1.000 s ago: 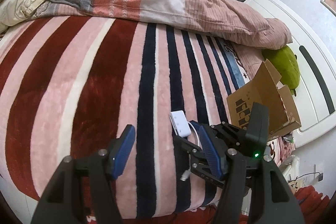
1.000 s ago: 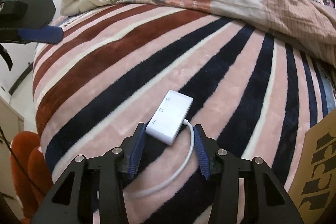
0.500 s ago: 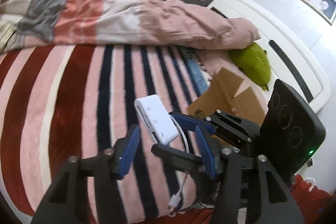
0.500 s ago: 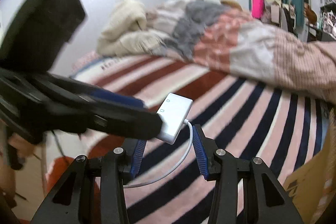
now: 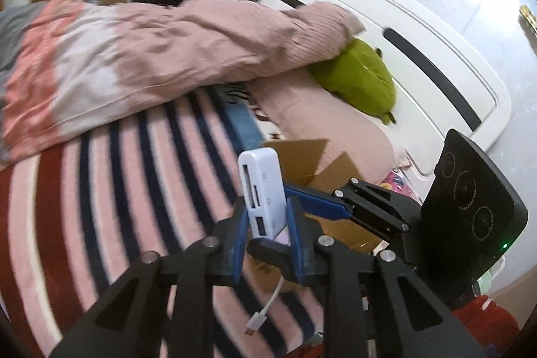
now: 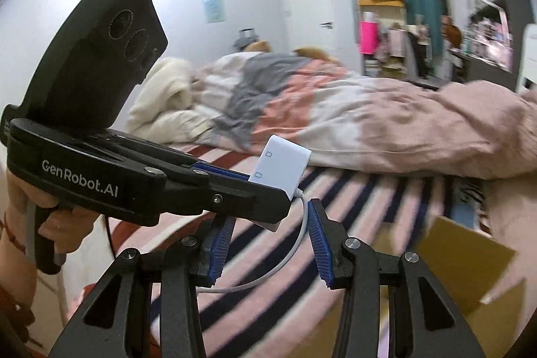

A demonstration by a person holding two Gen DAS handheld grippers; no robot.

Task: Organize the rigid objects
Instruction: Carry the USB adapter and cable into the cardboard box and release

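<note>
The left gripper (image 5: 266, 225) pinches the white card-reader adapter (image 5: 263, 190) across its thin faces, long axis upright along the fingers, above the striped blanket (image 5: 117, 190). The right gripper (image 6: 268, 244) grips the same adapter's lower end; its cable (image 6: 295, 244) loops between those jaws. The cardboard box (image 5: 312, 156) lies just beyond, nearer the right gripper.

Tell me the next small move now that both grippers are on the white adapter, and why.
Probably open the right gripper and ease it back. The left gripper is shut on the white adapter, which is off the blanket, so it looks able to carry it alone toward the cardboard box.
</note>
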